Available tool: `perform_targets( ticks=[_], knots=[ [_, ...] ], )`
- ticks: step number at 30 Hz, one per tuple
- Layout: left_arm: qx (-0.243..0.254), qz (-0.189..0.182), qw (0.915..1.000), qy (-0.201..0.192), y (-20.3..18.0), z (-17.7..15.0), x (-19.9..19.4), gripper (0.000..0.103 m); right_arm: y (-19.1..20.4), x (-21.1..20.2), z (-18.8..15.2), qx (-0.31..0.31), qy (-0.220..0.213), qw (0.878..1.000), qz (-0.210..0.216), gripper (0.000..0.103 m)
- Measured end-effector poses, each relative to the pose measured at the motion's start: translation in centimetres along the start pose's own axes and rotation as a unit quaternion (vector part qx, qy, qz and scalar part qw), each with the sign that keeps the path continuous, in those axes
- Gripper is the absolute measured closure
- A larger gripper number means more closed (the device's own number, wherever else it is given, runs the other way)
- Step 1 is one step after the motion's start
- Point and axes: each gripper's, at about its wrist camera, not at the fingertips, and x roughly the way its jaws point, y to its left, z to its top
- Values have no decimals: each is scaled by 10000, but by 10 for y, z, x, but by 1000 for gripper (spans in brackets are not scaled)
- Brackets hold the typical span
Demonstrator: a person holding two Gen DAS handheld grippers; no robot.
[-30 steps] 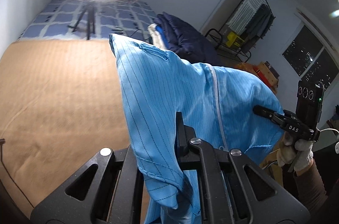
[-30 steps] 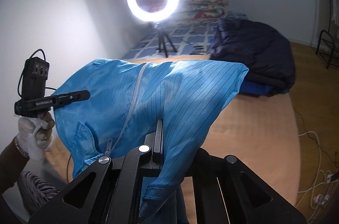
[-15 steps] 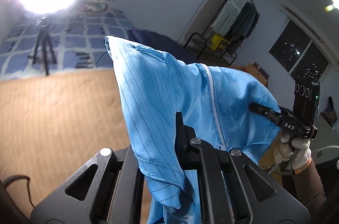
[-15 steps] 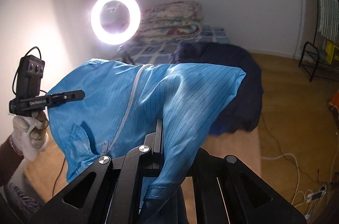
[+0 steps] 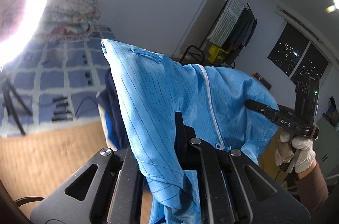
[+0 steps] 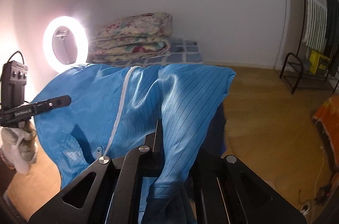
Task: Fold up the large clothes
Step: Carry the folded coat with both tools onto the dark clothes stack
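The blue garment (image 5: pixel 161 101) hangs in the air between the two tools, stretched out with its white zipper (image 5: pixel 209 101) facing up. The left tongs (image 5: pixel 180 128) are clamped on one edge, the right tongs (image 6: pixel 159 135) on the other. Behind it, folded quilts (image 6: pixel 135 37) lie stacked beside a ring light (image 6: pixel 65 43).

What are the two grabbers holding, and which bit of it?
Both hold the blue jacket: the left gripper and the right gripper each pinch a stitched edge, either side of the white zipper.
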Motion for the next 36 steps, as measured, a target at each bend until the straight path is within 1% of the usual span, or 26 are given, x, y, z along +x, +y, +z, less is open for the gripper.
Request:
perform_targets(
  ticks=[2, 5, 10, 13, 18, 23, 25, 27, 28, 29, 30, 31, 32, 33, 34, 35, 36],
  knots=[
    [62, 68, 10000, -36, -1, 13, 16, 99, -8, 14, 15, -51, -34, 9999, -106, 99],
    [156, 216, 9996, -53, 1, 32, 44, 99, -22, 47, 32, -48, -29, 9996, -262, 99],
    [195, 410, 9989, 66, 7, 45, 91, 99, -47, 88, 40, 74, 41, 9990, -442, 99],
    [266, 533, 9981, 153, 10, 42, 111, 99, -61, 116, 35, 182, 167, 9984, -514, 99],
    [360, 700, 9965, 294, 19, 28, 130, 99, -72, 142, 23, 241, 394, 9975, -542, 99],
    [300, 789, 9958, 362, 29, 20, 135, 99, -78, 151, 16, 307, 522, 9965, -580, 98],
    [311, 848, 9952, 371, 30, 17, 137, 99, -77, 154, 16, 292, 562, 9955, -702, 96],
    [372, 943, 9942, 360, 27, 14, 137, 97, -77, 159, 18, 239, 667, 9940, -837, 90],
    [373, 997, 9936, 365, 27, 13, 138, 96, -75, 161, 18, 194, 746, 9920, -1001, 83],
    [360, 1055, 9930, 385, 26, 11, 138, 92, -74, 162, 18, 165, 782, 9906, -1112, 78],
    [346, 1099, 9925, 401, 26, 11, 138, 89, -74, 163, 18, 147, 830, 9890, -1214, 76],
    [313, 1168, 9918, 418, 26, 10, 137, 86, -74, 163, 16, 126, 883, 9866, -1368, 70],
    [285, 1205, 9913, 442, 27, 9, 137, 79, -74, 163, 17, 89, 913, 9838, -1542, 61],
    [252, 1225, 9912, 431, 28, 8, 135, 75, -74, 163, 15, 28, 944, 9793, -1793, 57],
    [235, 1227, 9913, 420, 29, 8, 133, 72, -74, 162, 15, -55, 967, 9719, -2147, 48],
    [230, 1243, 9911, 423, 28, 7, 131, 65, -74, 160, 14, -93, 973, 9672, -2343, 39],
    [238, 1264, 9908, 413, 28, 6, 128, 55, -75, 156, 14, -104, 952, 9637, -2490, 37]
  ],
)
